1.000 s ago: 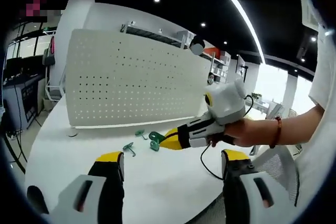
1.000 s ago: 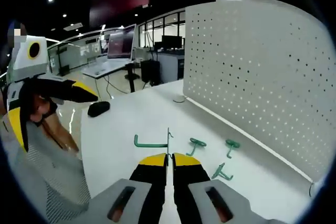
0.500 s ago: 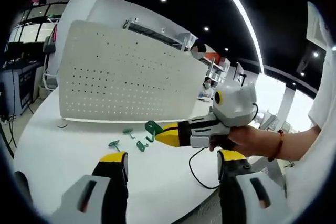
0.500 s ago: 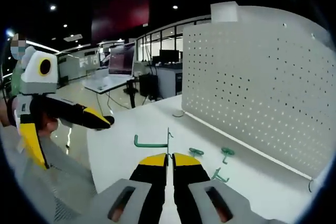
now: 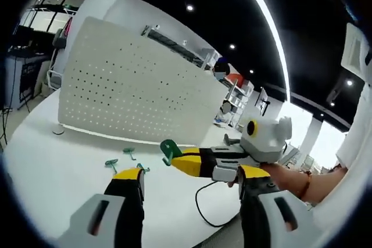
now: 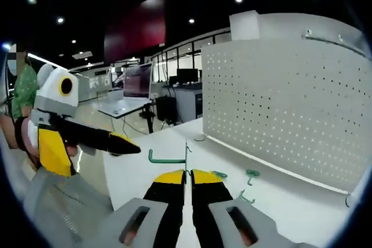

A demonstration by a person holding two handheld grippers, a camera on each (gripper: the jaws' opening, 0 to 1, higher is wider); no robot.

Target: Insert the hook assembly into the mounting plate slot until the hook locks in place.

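— Green metal hook [image 6: 167, 156], thin wire bent in an L: where is it?

— Pinched between the yellow tips of the right gripper [image 6: 187, 173], whose jaws are pressed together on its upright stem. The left gripper view shows the same hook [image 5: 170, 150] at the nose of that gripper [image 5: 185, 160], held up above the white worktop [image 5: 52, 172] and in front of the white perforated pegboard panel [image 5: 131, 94].

— And the left gripper [image 5: 189, 179]?

— Spread wide, nothing between its jaws. From the right gripper view it comes in from the left, yellow and black, carried by a person's hand [image 6: 32, 143], though its jaw tips are too dark to judge there.

— Any writing or brand to read?

— None legible in either view.

— What differs between the views?

— The left gripper view shows spare green hooks [image 5: 119, 161] lying on the worktop near the pegboard's foot, a black cable [image 5: 203, 201] looping toward the near edge, and a red bracelet [image 5: 304, 183] on the wrist. The right gripper view shows the pegboard [image 6: 285, 114] standing along the far edge, more spare hooks [image 6: 244, 181] just before it, and a desk with a monitor [image 6: 138, 79] well beyond.
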